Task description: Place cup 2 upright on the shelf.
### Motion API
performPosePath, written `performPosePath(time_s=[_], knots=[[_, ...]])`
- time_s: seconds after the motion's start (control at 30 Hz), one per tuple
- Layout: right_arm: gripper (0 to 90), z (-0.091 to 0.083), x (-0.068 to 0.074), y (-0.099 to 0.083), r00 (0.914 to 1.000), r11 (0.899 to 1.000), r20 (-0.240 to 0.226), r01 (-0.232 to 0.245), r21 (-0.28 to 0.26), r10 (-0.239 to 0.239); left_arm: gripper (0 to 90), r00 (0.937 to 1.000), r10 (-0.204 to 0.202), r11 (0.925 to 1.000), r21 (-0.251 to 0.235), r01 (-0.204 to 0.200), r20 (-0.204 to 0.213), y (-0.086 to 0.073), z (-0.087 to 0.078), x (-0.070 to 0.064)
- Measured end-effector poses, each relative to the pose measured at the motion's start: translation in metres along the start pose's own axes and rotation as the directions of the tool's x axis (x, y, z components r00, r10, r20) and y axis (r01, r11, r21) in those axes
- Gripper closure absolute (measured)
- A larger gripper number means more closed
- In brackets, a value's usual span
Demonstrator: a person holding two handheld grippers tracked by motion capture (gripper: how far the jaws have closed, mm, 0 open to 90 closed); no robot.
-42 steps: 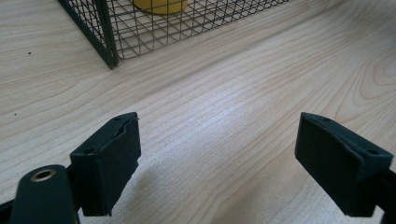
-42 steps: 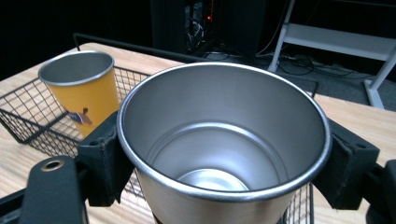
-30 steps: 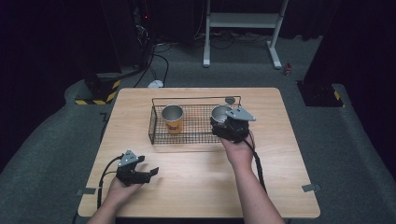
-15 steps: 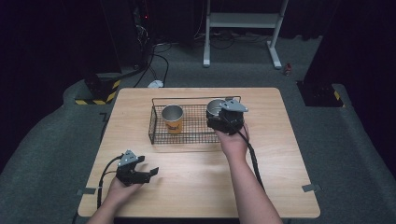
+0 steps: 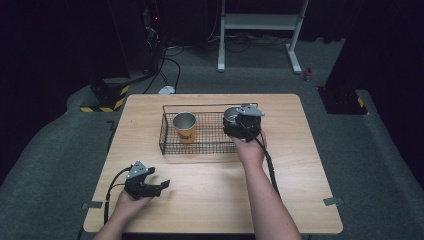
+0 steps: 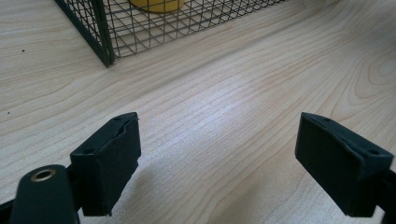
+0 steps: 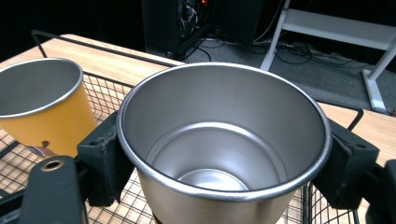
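The steel cup (image 7: pixel 224 144) sits upright between the fingers (image 7: pixel 109 163) of my right gripper (image 5: pixel 243 126), which are clamped against its wall on both sides, at the right end of the wire basket (image 5: pixel 200 142). To the left of those fingers, inside the same basket and apart from the steel cup, stands the yellow cup (image 5: pixel 185 127), also upright. My left gripper (image 5: pixel 145 184) rests low over the bench (image 5: pixel 210 195), well apart from the basket on the near side, its fingers (image 6: pixel 109 161) spread wide with only bare wood between them.
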State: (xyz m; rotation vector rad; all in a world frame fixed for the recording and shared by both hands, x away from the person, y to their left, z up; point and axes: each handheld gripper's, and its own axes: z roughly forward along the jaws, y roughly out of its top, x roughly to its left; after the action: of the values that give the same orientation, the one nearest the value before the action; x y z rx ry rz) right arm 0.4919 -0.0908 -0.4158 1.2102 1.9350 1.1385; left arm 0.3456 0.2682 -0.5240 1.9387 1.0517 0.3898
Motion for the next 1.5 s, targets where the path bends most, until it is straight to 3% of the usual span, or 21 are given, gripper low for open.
performPosePath(time_s=[0.3, 0.7, 0.9, 1.1, 1.5], knots=[[18.3, 0.012, 0.001, 0.006, 0.9997, 1.0, 0.017, 0.015, 0.028, -0.015, 14.9, 1.0, 0.0, 1.0, 0.0, 0.0, 0.006, 0.0, 0.0, 0.0], [18.2, 0.032, -0.001, 0.003, 0.9997, 0.994, 0.024, -0.001, 0.109, -0.002, 14.8, 0.9999, 0.001, 1.0, 0.0, -0.001, 0.011, 0.0, 0.0, 0.001], [18.3, 0.036, 0.006, 0.011, 1.0, 0.995, 0.006, -0.001, 0.097, 0.001, 14.9, 0.9999, 0.001, 1.0, 0.0, -0.001, 0.011, 0.0, 0.0, 0.001], [18.2, 0.047, 0.005, 0.006, 0.9998, 0.984, 0.02, -0.006, 0.177, 0.003, 14.9, 1.0, 0.004, 1.0, 0.003, -0.004, 0.009, 0.0, 0.0, 0.0], [18.1, 0.057, 0.002, -0.002, 0.9997, 0.963, 0.025, -0.014, 0.269, 0.008, 14.9, 1.0, -0.002, 1.0, 0.005, 0.002, 0.009, 0.0, 0.0, 0.0]])
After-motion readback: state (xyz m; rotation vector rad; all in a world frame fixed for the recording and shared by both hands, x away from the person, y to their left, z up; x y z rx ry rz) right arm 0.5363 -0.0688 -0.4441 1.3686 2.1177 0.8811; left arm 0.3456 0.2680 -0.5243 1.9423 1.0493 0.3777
